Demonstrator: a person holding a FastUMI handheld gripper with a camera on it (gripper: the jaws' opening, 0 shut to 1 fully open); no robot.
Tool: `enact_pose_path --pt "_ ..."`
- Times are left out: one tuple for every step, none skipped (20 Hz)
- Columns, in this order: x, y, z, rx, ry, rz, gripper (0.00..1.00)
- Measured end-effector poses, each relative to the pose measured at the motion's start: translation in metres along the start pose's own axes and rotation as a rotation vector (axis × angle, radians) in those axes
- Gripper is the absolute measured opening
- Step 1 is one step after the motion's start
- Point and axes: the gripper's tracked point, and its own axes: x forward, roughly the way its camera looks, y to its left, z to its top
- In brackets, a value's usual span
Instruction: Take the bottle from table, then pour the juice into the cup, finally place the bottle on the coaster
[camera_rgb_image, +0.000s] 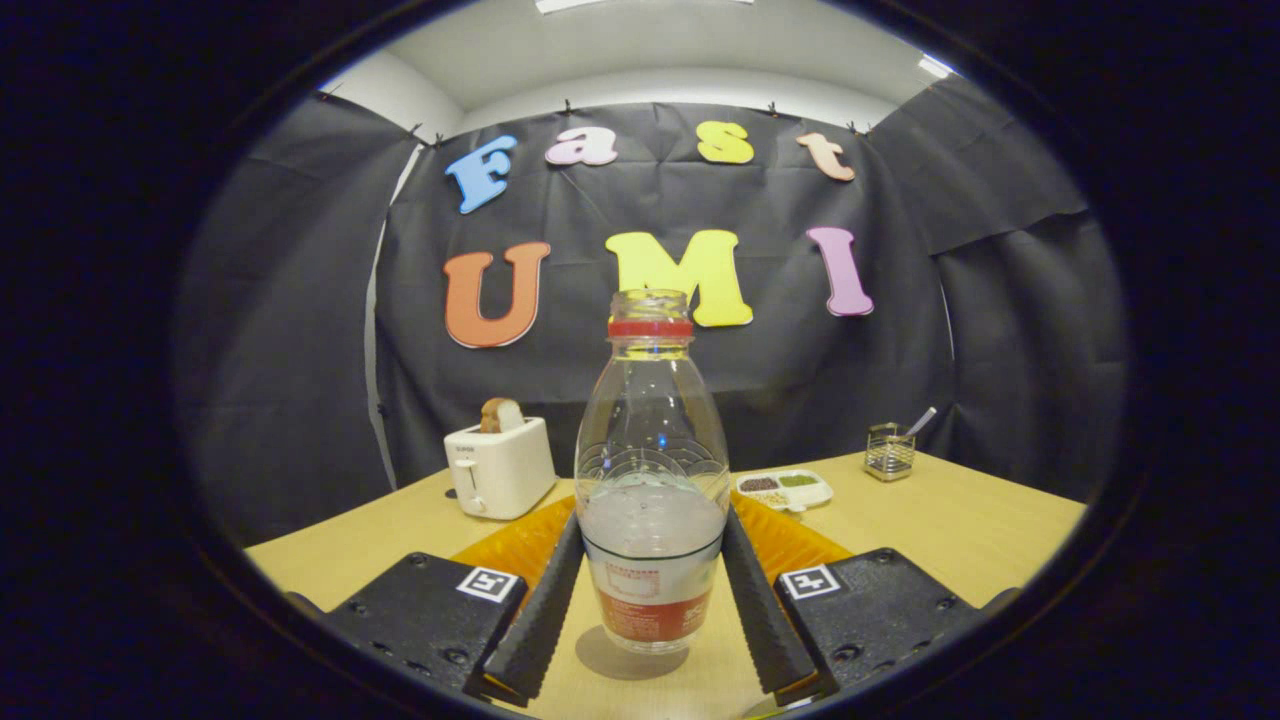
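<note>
One clear plastic bottle with a red neck ring (651, 480), uncapped, part full of pale liquid.
My gripper (651, 585) fingers pinch its sides; one white toaster (500, 467) holds one bread slice (501, 414).

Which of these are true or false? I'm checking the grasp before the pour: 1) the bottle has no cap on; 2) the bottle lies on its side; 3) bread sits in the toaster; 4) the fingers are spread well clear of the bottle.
1) The bottle has no cap: true, the mouth is open.
2) It lies on its side: false, it stands upright on the table.
3) Bread sits in the toaster: true.
4) Fingers well clear: false, the gripper has both fingers against the bottle's sides.
</note>
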Motion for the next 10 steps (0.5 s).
enact_pose_path --pt "0.005 0.003 -0.009 -0.014 0.018 0.001 0.81" --pt "0.009 0.004 -0.019 -0.019 0.030 -0.002 0.81" --pt "0.013 0.005 -0.023 -0.019 0.033 -0.007 0.81" --pt "0.014 0.005 -0.026 -0.013 0.033 -0.011 0.81" --pt "0.015 0.005 -0.027 0.001 0.030 -0.017 0.81" --pt "0.016 0.007 -0.029 0.016 0.028 -0.012 0.81" --pt "0.016 0.009 -0.030 0.021 0.023 -0.009 0.81" --pt "0.016 0.008 -0.032 0.023 0.027 -0.011 0.81" --pt "0.014 0.007 -0.035 0.020 0.031 -0.015 0.81" --pt "0.014 0.006 -0.038 0.018 0.039 -0.017 0.82"
